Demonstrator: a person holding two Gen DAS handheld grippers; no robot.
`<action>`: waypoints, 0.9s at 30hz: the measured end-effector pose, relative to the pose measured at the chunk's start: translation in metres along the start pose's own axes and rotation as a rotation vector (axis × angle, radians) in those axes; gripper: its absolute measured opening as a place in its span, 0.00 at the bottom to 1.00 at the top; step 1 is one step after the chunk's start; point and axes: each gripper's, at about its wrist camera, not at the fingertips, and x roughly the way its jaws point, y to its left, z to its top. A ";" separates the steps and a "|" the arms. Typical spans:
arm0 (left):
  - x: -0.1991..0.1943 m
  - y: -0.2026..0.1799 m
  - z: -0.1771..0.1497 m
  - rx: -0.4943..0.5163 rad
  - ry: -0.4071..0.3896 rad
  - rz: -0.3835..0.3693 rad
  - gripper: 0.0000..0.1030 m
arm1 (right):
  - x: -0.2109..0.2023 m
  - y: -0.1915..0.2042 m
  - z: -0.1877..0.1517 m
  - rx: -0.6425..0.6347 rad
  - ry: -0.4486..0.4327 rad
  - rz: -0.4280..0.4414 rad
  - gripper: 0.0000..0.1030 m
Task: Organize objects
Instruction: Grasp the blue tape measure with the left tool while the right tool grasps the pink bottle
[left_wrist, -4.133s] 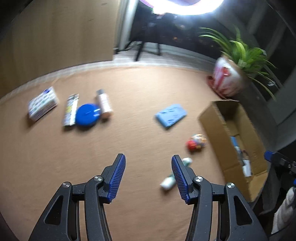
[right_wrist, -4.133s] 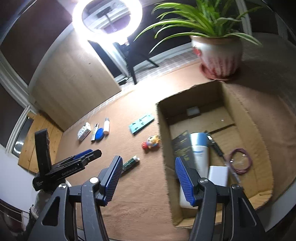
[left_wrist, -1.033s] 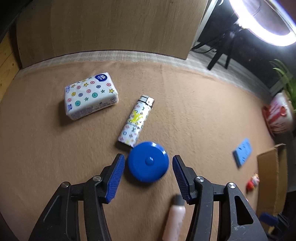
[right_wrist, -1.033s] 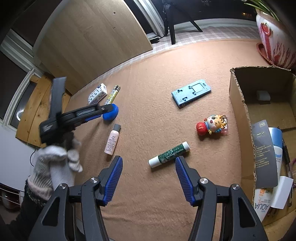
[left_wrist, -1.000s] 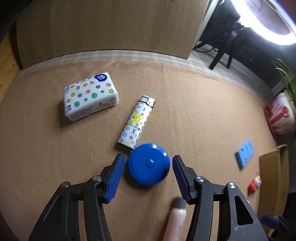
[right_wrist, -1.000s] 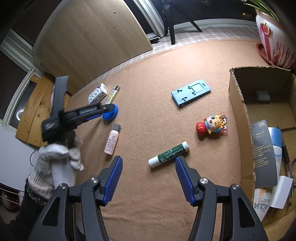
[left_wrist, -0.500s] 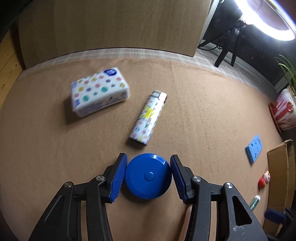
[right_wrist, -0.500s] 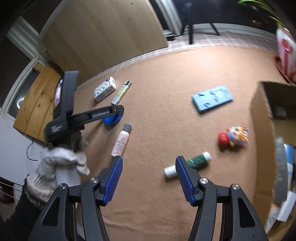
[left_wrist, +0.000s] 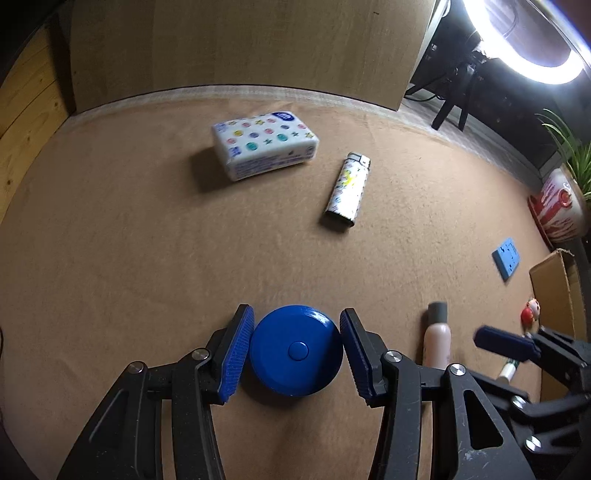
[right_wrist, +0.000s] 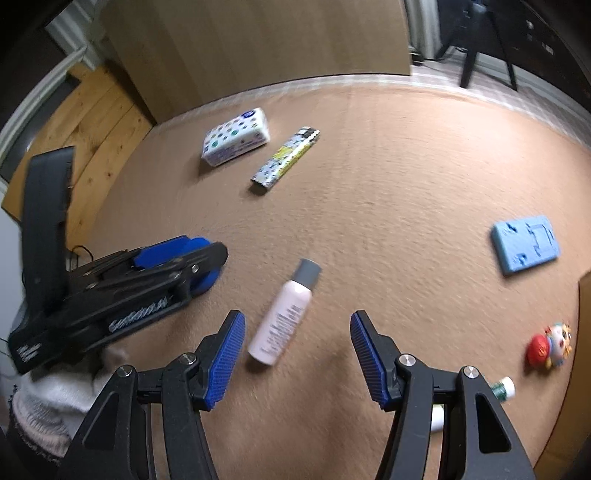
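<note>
My left gripper (left_wrist: 295, 350) is shut on a round blue disc (left_wrist: 295, 349), pads against both its sides, just above the brown cloth. It also shows at the left of the right wrist view (right_wrist: 177, 266). My right gripper (right_wrist: 295, 354) is open and empty, hovering over a pink bottle with a grey cap (right_wrist: 284, 314), which lies flat between its fingers. The bottle also shows in the left wrist view (left_wrist: 437, 341).
A patterned tissue pack (left_wrist: 264, 144) and a patterned lighter (left_wrist: 347, 194) lie at the back. A light blue block (right_wrist: 526, 243), a small red toy figure (right_wrist: 550, 345), a green-labelled tube (right_wrist: 500, 391) and a cardboard box edge (left_wrist: 557, 284) are to the right. A potted plant (left_wrist: 561, 206) stands far right.
My left gripper closed on the blue disc and drew it back, away from the lighter. My right gripper swung left from the tube to over the pink bottle.
</note>
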 end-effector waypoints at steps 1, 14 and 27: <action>-0.002 0.003 -0.002 -0.005 0.000 -0.008 0.51 | 0.002 0.002 0.001 -0.008 0.004 -0.007 0.54; -0.006 0.000 -0.019 0.071 -0.002 0.042 0.53 | 0.016 0.015 0.002 -0.105 0.036 -0.130 0.40; -0.017 0.000 -0.037 0.037 -0.002 0.010 0.52 | 0.003 0.000 -0.008 -0.071 0.018 -0.117 0.18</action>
